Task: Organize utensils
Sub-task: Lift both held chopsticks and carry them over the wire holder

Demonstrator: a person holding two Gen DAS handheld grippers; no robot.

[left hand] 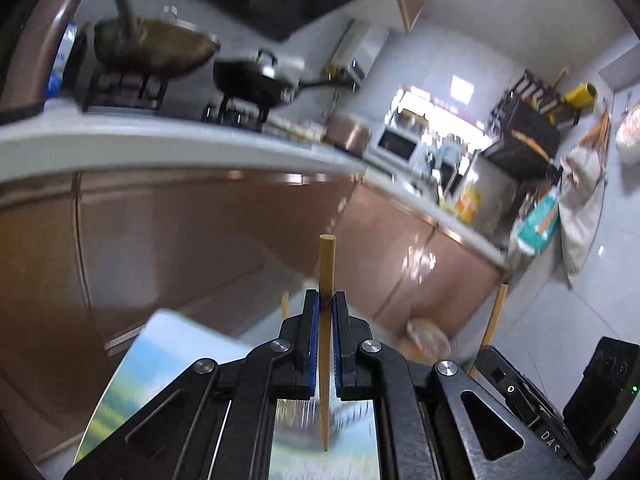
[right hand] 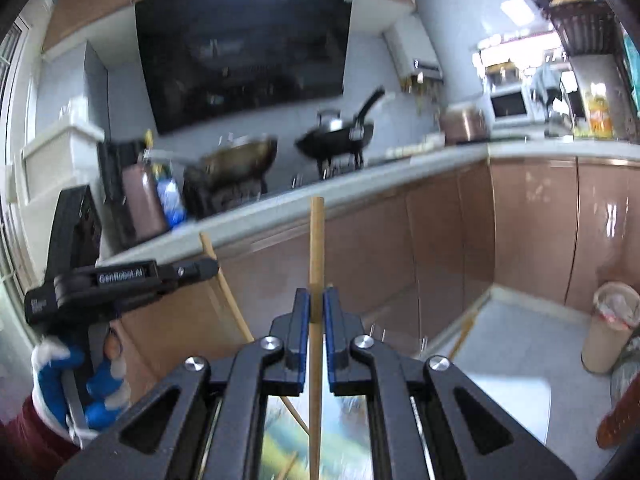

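Note:
My left gripper (left hand: 326, 300) is shut on a wooden chopstick (left hand: 327, 264) that stands upright between its blue pads, its blunt end above the fingertips and its thin end below. My right gripper (right hand: 316, 296) is shut on a second wooden chopstick (right hand: 316, 240), also upright. In the right wrist view the left gripper (right hand: 208, 266) shows at the left, held by a blue-and-white gloved hand (right hand: 56, 384), with its chopstick (right hand: 224, 284) slanting through it. In the left wrist view the other chopstick (left hand: 494, 316) rises at the lower right above the right gripper's body. Both grippers are lifted off the table, facing the kitchen counter.
A printed table mat (left hand: 160, 344) lies below the grippers. Ahead runs a white counter edge (left hand: 200, 140) over brown cabinets (right hand: 532, 224), with a wok (right hand: 244, 158) and a black pan (right hand: 336, 140) on the stove. A bin (right hand: 612, 328) stands on the floor at right.

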